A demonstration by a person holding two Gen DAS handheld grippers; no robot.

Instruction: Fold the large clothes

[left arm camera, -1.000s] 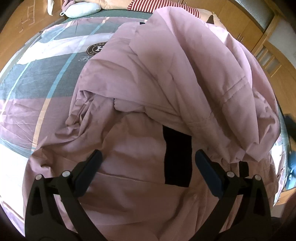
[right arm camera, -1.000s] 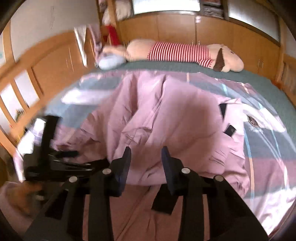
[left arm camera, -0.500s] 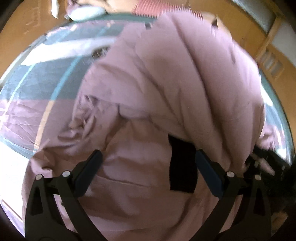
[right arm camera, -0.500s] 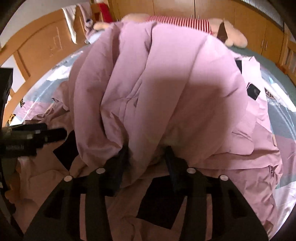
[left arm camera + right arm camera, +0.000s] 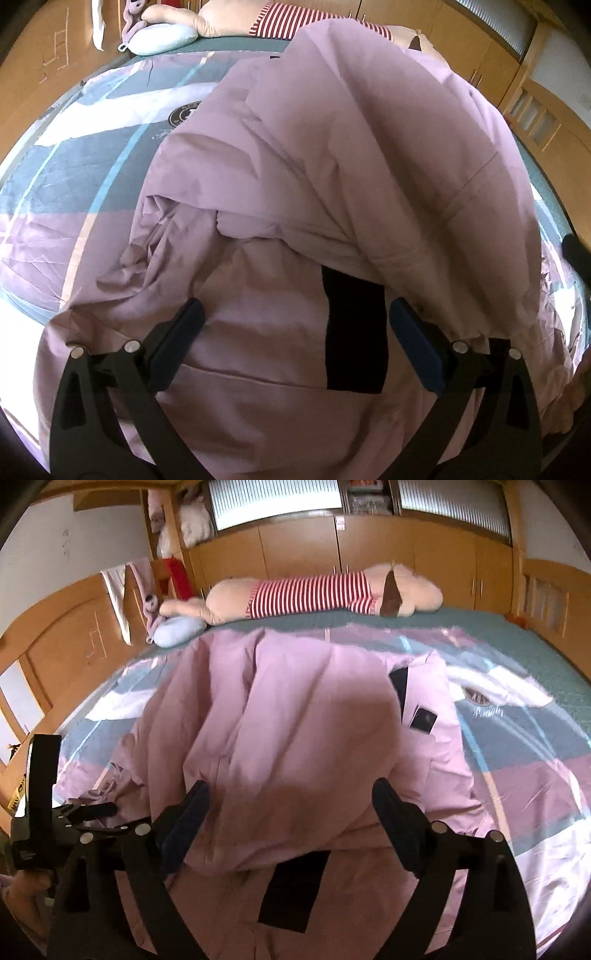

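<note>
A large pink garment with black patches lies heaped on the bed, its upper part folded over the lower part. It also fills the middle of the right wrist view. My left gripper is open and empty just above the lower pink cloth. My right gripper is open and empty, with its jaws on either side of the folded bulge. The left gripper's body shows at the left edge of the right wrist view.
The bed has a patterned blue, white and pink sheet. A striped plush toy and a pale blue cushion lie at the head. Wooden cabinets and bed rails surround the bed.
My right gripper was shut on a fold of the pink garment and has let it go, opened wide and drawn back. The fold now rests on the heap. The left gripper stayed open.
</note>
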